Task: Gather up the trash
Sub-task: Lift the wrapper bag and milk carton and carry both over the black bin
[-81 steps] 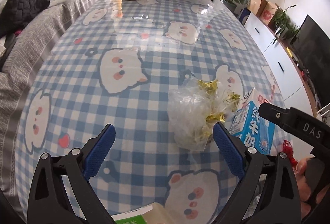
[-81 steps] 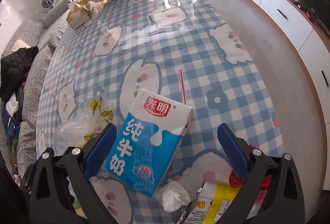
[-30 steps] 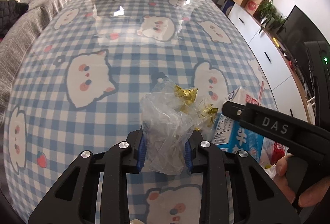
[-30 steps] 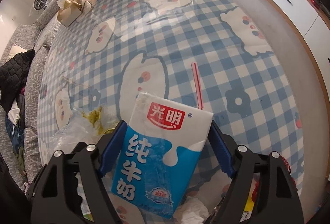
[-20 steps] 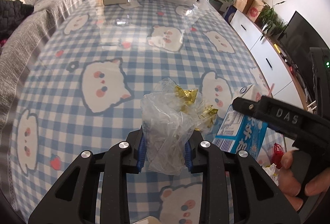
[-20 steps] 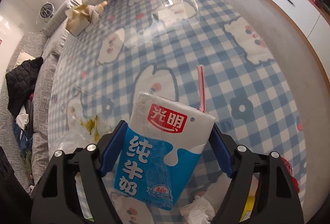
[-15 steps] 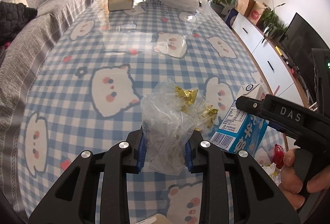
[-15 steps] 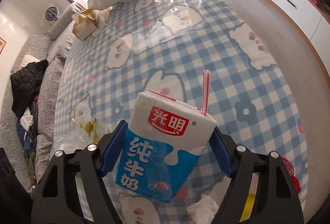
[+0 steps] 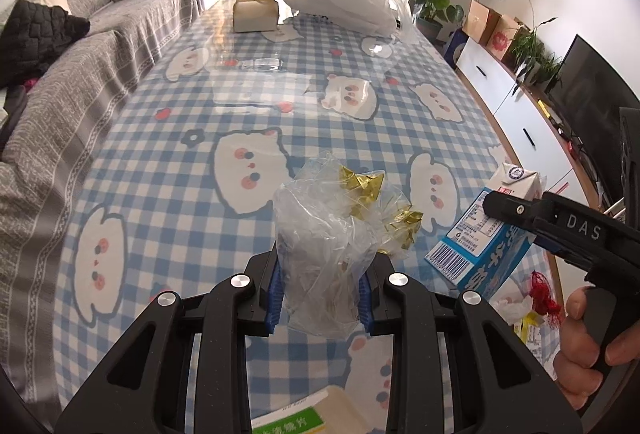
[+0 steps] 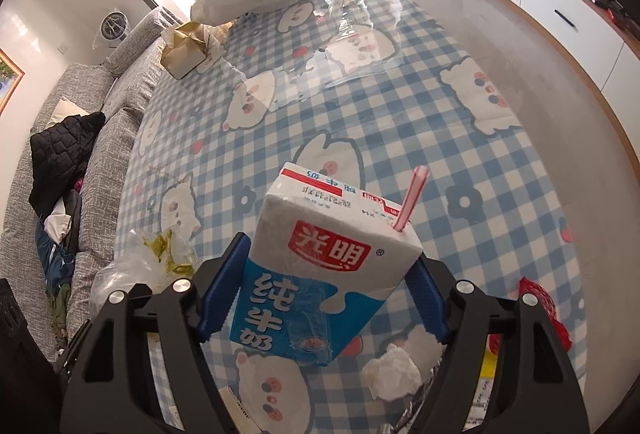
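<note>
Milk carton [image 10: 320, 278]: blue and white, red logo, pink straw [image 10: 410, 200] in its top; seen centre frame, clear of the checked tablecloth [image 10: 400, 122].
Right gripper [image 10: 322, 292]: carton is clamped between the blue pads.
Plastic bag [image 9: 324, 254]: clear, crumpled, gold foil scraps inside; lower centre of frame.
Left gripper [image 9: 320, 292]: bag is pinched narrowly.
Cut off: red netting [image 10: 540, 310], tissue wad [image 10: 394, 372] and a green-labelled box [image 9: 308, 414] at the lower edges.

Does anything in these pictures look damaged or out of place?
Nothing looks damaged. The milk carton, held tilted in the right gripper, still has its pink straw in it, so leftover milk might spill.
</note>
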Action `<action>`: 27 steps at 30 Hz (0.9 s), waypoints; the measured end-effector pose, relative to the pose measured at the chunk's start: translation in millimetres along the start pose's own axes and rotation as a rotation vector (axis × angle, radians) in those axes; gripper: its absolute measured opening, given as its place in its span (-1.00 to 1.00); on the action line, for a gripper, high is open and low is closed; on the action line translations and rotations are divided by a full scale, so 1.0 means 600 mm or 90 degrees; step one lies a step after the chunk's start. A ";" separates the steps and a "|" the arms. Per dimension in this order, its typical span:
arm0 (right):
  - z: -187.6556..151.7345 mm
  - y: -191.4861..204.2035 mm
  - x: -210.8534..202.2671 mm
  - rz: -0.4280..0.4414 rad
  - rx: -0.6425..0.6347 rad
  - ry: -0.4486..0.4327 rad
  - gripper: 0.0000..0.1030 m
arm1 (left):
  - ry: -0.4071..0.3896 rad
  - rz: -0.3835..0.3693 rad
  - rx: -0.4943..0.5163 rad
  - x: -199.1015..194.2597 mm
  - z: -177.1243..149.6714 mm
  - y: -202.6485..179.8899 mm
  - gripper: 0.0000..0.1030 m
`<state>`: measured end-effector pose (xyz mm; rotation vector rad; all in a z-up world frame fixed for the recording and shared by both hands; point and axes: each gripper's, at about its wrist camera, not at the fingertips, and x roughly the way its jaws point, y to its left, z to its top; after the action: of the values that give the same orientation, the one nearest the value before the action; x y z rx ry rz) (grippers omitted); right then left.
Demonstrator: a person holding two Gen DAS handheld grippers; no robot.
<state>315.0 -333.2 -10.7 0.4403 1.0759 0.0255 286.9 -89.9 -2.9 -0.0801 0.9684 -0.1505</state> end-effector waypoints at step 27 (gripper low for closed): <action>-0.129 0.049 -0.166 -0.052 -0.138 -0.099 0.38 | -0.036 0.013 -0.011 -0.159 -0.074 0.023 -0.44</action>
<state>206.1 -303.5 53.3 0.2002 0.9256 0.0350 198.1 -60.7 48.0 -0.0904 0.9141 -0.1206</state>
